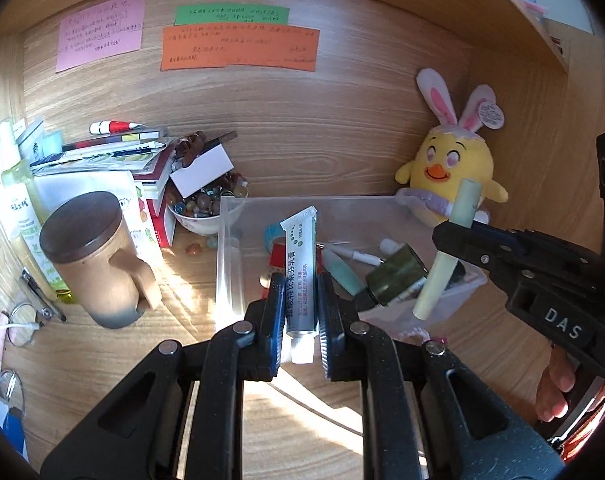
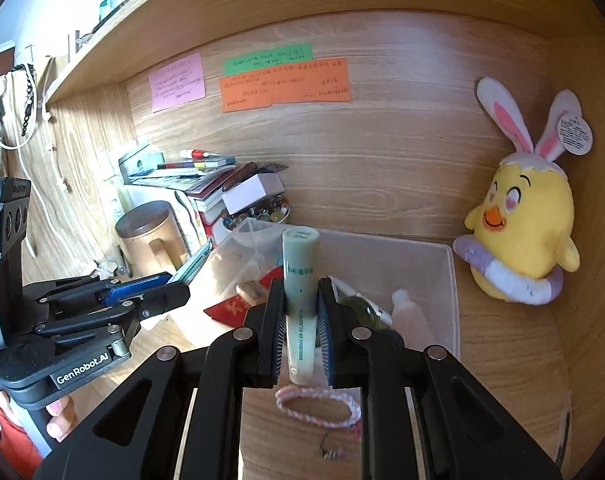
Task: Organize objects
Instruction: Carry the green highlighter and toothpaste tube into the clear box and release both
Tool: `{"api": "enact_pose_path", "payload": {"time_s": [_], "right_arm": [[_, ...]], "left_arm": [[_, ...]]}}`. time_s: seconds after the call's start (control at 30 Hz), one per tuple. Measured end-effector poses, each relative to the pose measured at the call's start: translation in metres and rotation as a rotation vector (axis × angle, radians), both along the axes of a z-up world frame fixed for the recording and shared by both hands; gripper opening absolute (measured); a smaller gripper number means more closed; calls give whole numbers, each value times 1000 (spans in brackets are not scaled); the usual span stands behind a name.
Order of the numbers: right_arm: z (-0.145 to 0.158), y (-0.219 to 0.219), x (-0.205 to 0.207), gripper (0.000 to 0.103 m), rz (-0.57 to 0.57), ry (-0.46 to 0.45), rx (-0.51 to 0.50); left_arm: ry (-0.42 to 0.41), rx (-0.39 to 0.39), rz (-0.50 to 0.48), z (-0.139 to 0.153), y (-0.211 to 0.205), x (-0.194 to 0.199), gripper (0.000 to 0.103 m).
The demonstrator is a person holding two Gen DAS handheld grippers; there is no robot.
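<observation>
My left gripper [image 1: 300, 286] is shut on a white ointment tube [image 1: 300, 268] with green print, held above the near edge of a clear plastic bin [image 1: 226, 248]. My right gripper [image 2: 300, 294] is shut on a pale green tube [image 2: 299, 280], held upright over the same bin [image 2: 446, 280]. In the left wrist view the right gripper [image 1: 446, 240] and its green tube [image 1: 448, 252] hang over the bin's right part. In the right wrist view the left gripper [image 2: 174, 284] and its tube [image 2: 194, 262] are left of the bin. The bin holds a dark green bottle [image 1: 394, 276], pens and small items.
A brown lidded mug [image 1: 94, 256], a bowl of marbles [image 1: 200, 210], stacked books and bottles stand at the left. A yellow plush chick [image 1: 448, 168] sits at the back right. A pink hair tie [image 2: 318, 406] lies on the desk before the bin. Sticky notes [image 1: 238, 46] hang on the back wall.
</observation>
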State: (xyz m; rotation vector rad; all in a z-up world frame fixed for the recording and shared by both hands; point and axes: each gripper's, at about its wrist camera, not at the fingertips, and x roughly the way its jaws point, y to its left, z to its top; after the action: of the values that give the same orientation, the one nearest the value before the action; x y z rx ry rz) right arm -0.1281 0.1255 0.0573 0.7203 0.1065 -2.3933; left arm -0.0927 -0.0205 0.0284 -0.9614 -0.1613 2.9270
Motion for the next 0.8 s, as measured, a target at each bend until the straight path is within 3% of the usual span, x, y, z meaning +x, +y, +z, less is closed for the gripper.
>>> {"api": "enact_pose_path", "payload": {"time_s": [0.37,0.8], "right_arm": [[7,-14,-22,14,-3,-3,1],[-32,-44,-49,14,37,-128,93]], "left_arm": [[-53,-11,-2,-9,-1,-38,15],[-119,33,-9,-34,-11,-59,15]]}}
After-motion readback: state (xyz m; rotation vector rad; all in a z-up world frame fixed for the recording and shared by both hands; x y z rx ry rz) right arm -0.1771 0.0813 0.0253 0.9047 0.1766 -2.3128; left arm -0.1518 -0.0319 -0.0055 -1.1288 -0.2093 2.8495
